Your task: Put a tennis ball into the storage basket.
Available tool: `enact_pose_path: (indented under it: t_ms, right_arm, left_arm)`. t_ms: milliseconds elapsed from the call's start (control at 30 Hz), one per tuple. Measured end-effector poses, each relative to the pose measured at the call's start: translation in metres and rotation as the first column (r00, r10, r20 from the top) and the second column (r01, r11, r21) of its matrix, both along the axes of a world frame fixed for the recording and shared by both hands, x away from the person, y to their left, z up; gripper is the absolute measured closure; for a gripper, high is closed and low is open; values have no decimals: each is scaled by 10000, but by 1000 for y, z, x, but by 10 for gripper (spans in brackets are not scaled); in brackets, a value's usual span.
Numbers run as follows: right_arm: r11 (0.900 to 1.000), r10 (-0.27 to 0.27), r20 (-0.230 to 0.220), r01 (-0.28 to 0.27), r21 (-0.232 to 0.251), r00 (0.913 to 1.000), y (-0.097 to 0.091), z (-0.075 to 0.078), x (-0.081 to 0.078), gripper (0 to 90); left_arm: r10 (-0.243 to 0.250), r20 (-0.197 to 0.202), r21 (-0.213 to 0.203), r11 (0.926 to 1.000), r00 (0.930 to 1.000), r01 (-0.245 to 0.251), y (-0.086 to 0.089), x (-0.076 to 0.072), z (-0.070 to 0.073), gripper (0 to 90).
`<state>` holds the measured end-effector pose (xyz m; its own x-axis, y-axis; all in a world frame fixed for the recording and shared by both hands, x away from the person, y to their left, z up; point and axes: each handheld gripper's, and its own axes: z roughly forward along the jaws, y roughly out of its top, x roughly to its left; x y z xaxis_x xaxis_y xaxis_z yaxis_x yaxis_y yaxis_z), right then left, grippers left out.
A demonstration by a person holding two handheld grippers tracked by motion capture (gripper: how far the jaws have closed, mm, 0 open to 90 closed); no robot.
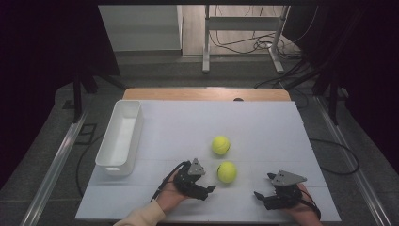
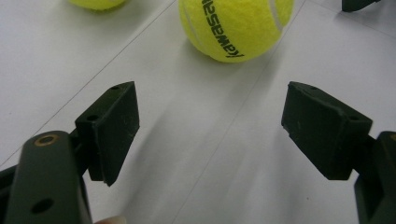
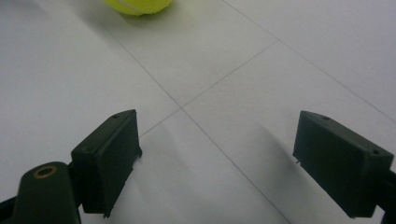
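Two yellow tennis balls lie on the white table (image 1: 263,127). The near ball (image 1: 227,172) (image 2: 236,25) carries black lettering, and the far ball (image 1: 220,145) (image 2: 95,3) sits just behind it. My left gripper (image 1: 205,179) (image 2: 210,126) rests low on the table, open, pointing at the near ball a short way ahead of its jaws. My right gripper (image 1: 264,185) (image 3: 217,158) is open at the front right, aimed left across bare table. A tennis ball (image 3: 137,5) shows at the top edge of the right gripper view.
A long white bin (image 1: 121,136) stands along the table's left side. A wooden strip (image 1: 207,93) runs along the far edge. A jaw of the right gripper (image 2: 357,4) peeks in at the top right of the left gripper view.
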<state>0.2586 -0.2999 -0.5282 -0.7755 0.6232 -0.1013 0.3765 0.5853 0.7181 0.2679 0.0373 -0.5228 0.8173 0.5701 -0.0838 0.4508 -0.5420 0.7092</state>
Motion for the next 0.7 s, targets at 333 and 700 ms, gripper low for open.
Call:
enact_pose_path:
  t_ms: [333,700]
  right_arm:
    - [10000,-22,6,22,11,10000,0,0,0,149]
    - [10000,-86,84,86,5,9999,0,0,0,150]
  left_arm:
    - [-50,141,-164,9999,9999,52,-4,2,6,193]
    - [-167,231,-315,9994,9996,174,-17,9,11,187]
